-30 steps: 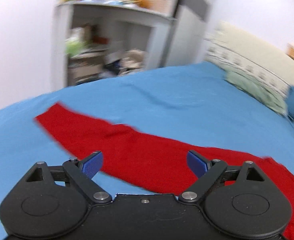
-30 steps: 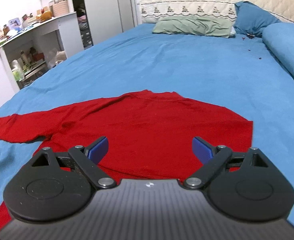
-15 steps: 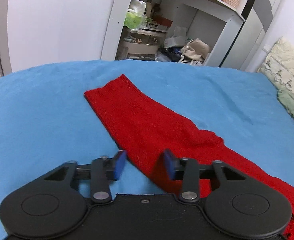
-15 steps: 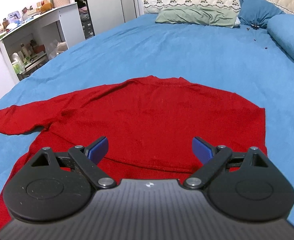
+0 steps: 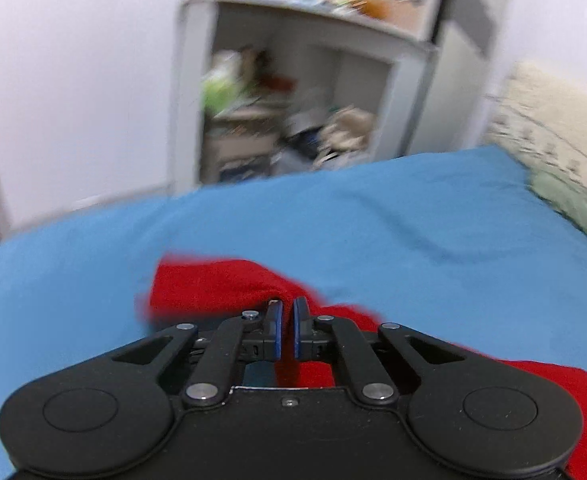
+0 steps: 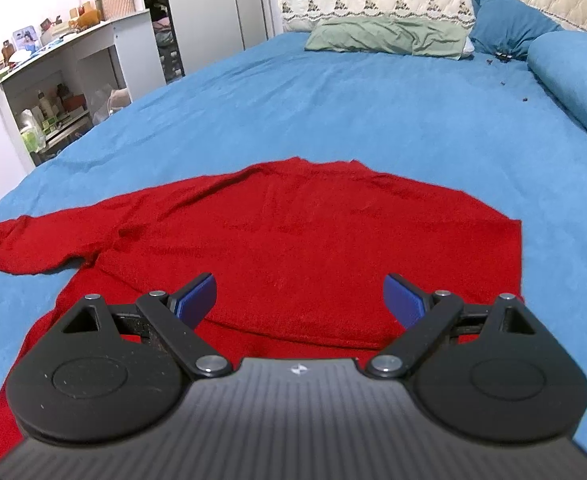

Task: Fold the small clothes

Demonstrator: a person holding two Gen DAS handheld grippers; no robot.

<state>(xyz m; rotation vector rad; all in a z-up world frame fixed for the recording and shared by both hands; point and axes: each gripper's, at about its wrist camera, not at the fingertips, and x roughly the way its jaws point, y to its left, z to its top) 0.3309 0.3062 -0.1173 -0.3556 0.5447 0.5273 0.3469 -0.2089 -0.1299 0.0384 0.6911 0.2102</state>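
Note:
A red long-sleeved sweater lies flat on the blue bed cover, with one sleeve stretched out to the left. In the left wrist view that sleeve is bunched up just ahead of my left gripper, whose blue pads are shut on a pinch of the red fabric. My right gripper hovers over the sweater's near hem with its jaws wide open and nothing between them. The left wrist view is blurred.
A white desk with cluttered shelves stands beside the bed on the left and fills the back of the left wrist view. At the headboard lie a green pillow and a blue pillow. A rolled blue blanket runs along the right.
My left gripper's jaws went from wide open to shut on the sleeve, and the flat sleeve is now bunched up at the pads. The right gripper stays open over the hem.

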